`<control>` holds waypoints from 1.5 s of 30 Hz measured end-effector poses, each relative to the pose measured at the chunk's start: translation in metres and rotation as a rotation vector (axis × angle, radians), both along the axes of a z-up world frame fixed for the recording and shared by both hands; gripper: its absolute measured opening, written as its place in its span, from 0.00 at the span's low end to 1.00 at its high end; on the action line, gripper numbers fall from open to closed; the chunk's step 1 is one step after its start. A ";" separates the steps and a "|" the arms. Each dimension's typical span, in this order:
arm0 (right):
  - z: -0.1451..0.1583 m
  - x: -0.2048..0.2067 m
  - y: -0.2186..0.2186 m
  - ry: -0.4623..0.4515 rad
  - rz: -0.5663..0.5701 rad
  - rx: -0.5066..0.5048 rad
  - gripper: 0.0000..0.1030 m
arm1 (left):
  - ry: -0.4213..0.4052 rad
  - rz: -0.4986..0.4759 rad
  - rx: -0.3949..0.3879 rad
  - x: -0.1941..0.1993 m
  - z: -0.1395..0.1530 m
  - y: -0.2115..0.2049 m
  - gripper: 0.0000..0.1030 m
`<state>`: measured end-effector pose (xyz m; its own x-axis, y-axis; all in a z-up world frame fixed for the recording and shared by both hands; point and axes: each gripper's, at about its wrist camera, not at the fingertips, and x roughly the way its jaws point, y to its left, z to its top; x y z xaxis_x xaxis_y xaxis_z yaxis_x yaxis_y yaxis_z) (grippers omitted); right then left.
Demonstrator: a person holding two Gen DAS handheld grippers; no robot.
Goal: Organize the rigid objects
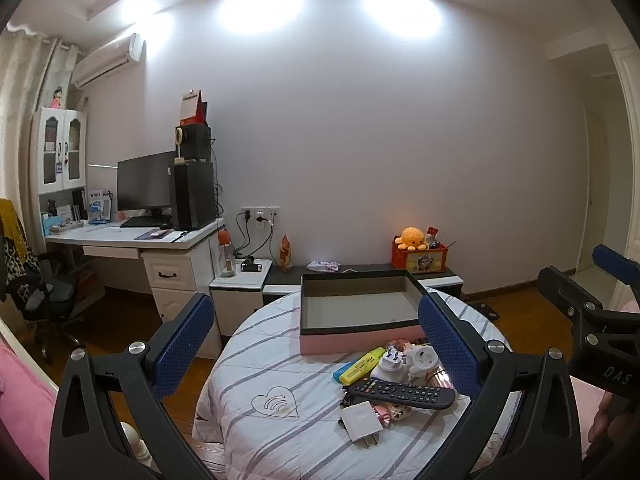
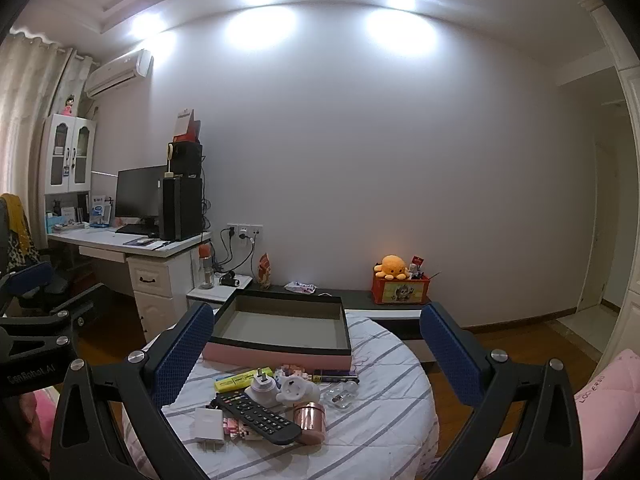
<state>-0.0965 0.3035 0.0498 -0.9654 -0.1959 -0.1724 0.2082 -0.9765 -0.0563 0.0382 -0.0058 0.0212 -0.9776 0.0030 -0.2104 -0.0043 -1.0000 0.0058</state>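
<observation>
A: Where do the two grippers stand?

B: The left gripper [image 1: 316, 344] hangs above the round bench [image 1: 256, 360] with its jaws spread wide and nothing between them. The right gripper [image 2: 316, 348] is the same: jaws wide, holding nothing, above the near part of the bench.

A: And the things to sort?

B: They lie in a loose heap on the striped cloth, in front of the pink box [image 2: 280, 336]. The box is open, with a dark rim and a grey floor, and sits at the far side of the bench.

A: What is in the heap?

B: A black remote control [image 2: 256, 418] lies across the front, resting partly on a white charger plug [image 2: 208, 426] and touching a copper-coloured tin [image 2: 310, 420]. Behind it are a white travel adapter [image 2: 298, 390], a small white plug [image 2: 262, 390] and a yellow highlighter [image 2: 238, 380]. A dark pen [image 2: 334, 378] lies just before the box wall, and a clear plastic piece [image 2: 340, 396] sits near the tin.

A: Does the left view add anything?

B: A blue object [image 1: 344, 368] beside the highlighter, too hidden to name.
</observation>
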 end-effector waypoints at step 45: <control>0.014 0.045 0.010 0.075 -0.067 0.001 1.00 | 0.026 -0.001 -0.003 0.033 0.012 -0.002 1.00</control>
<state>-0.0517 0.3138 0.0633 -0.9865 -0.1306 -0.0991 0.1379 -0.9880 -0.0704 0.0712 -0.0080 0.0328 -0.9828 0.0033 -0.1848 -0.0051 -0.9999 0.0091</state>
